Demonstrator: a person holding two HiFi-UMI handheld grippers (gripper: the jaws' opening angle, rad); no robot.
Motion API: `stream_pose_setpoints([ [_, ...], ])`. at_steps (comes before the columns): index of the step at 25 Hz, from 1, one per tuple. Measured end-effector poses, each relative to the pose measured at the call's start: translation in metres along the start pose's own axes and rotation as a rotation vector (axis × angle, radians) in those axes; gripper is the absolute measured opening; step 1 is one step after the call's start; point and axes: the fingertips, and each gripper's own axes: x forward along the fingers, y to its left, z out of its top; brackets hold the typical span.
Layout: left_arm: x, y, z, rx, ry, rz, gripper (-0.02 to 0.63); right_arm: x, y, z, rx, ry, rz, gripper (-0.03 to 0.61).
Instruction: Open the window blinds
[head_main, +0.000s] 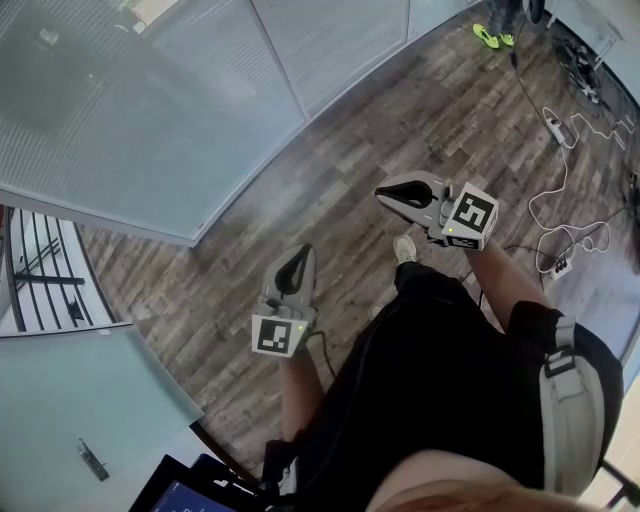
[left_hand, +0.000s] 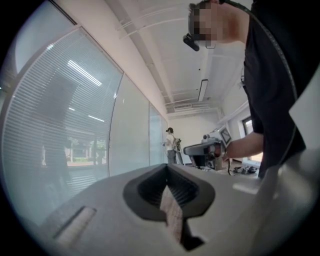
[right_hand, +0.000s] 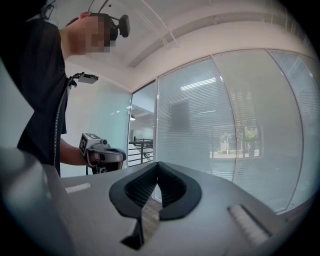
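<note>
Daylight is admitted through the blinds (right_hand: 240, 125); a ceiling lamp (left_hand: 202, 90) is lit. Edges are bent and corners blackened in the 2 gripper views; foregrounds are blurred.

The window blinds (right_hand: 240, 125) are pale horizontal slats, hanging fully lowered behind tall glass panels (right_hand: 185, 120) that stand side by side, split by thin vertical frames. They cover each panel from its top edge down to the wood floor (head_main: 330, 200). The slats are tilted just enough that daylight and greenery outside show dimly through at mid-height. Seen from above, the row of panels runs along the floor's upper left edge.
</note>
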Motion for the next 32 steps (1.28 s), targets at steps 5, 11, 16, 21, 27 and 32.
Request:
stream_pose_setpoints([
  [5, 0.013, 0.005, -0.005, 0.004, 0.016, 0.02, 0.003, 0.004, -0.02, -0.005, 0.018, -0.019, 0.018, 0.005],
  [11, 0.053, 0.034, 0.002, 0.031, 0.018, 0.061, 0.003, 0.022, -0.065, -0.001, 0.007, -0.034, 0.066, 0.005],
  [16, 0.098, 0.054, 0.008, 0.044, 0.027, 0.082, 0.003, 0.035, -0.115, 0.007, -0.008, -0.041, 0.104, 0.005],
  [21, 0.137, 0.071, 0.009, 0.031, 0.02, 0.126, 0.003, 0.037, -0.151, 0.008, -0.005, -0.048, 0.137, 0.005],
  [27, 0.192, 0.079, 0.013, 0.061, 0.028, 0.121, 0.003, 0.031, -0.187, 0.004, 0.013, -0.047, 0.188, 0.005],
  [32, 0.232, 0.086, 0.013, 0.056, 0.023, 0.128, 0.003, 0.028, -0.219, -0.004, 0.031, -0.063, 0.203, 0.005],
])
